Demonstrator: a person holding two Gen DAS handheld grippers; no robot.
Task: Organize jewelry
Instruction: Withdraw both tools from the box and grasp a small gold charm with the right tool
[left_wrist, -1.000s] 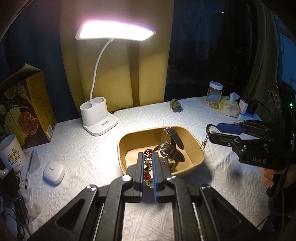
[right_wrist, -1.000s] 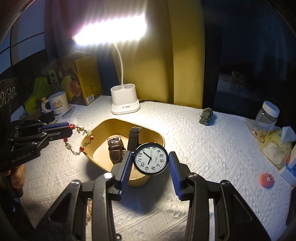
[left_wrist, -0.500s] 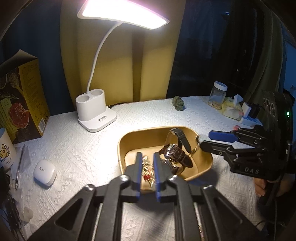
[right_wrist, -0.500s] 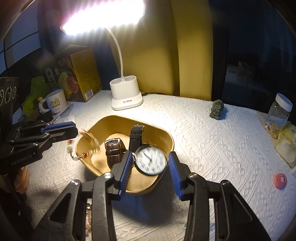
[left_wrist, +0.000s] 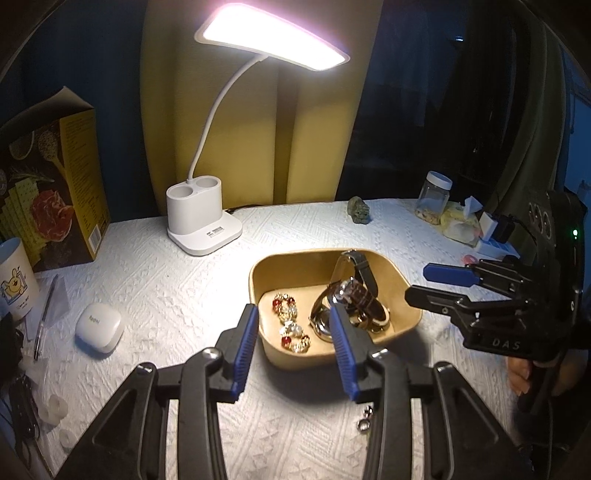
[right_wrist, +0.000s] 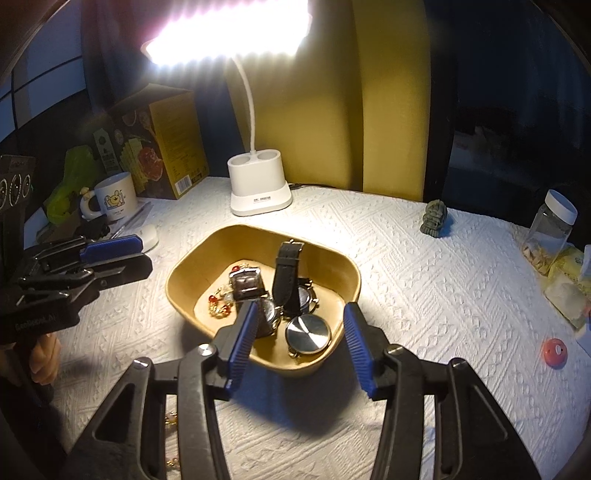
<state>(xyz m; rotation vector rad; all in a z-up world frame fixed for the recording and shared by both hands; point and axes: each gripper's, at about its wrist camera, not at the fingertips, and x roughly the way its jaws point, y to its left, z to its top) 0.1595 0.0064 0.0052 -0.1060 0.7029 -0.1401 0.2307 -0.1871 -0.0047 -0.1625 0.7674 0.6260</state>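
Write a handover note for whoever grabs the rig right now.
Left tool: open, empty, at the tray's near edge.
Right tool: open, empty, over the tray's near rim.
In the yellow tray: beaded bracelet, pocket watch face down, brown-strap watch, black-strap watch.
Left: a small ring on the cloth near the left tool; gold beads on the cloth under the right tool.

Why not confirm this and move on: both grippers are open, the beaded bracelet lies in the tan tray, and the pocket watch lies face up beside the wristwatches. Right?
One thing is off. In the right wrist view the pocket watch lies face down, its plain metal back showing. The rest holds: the left gripper and right gripper are open, and the beaded bracelet lies in the tan tray beside the wristwatches.
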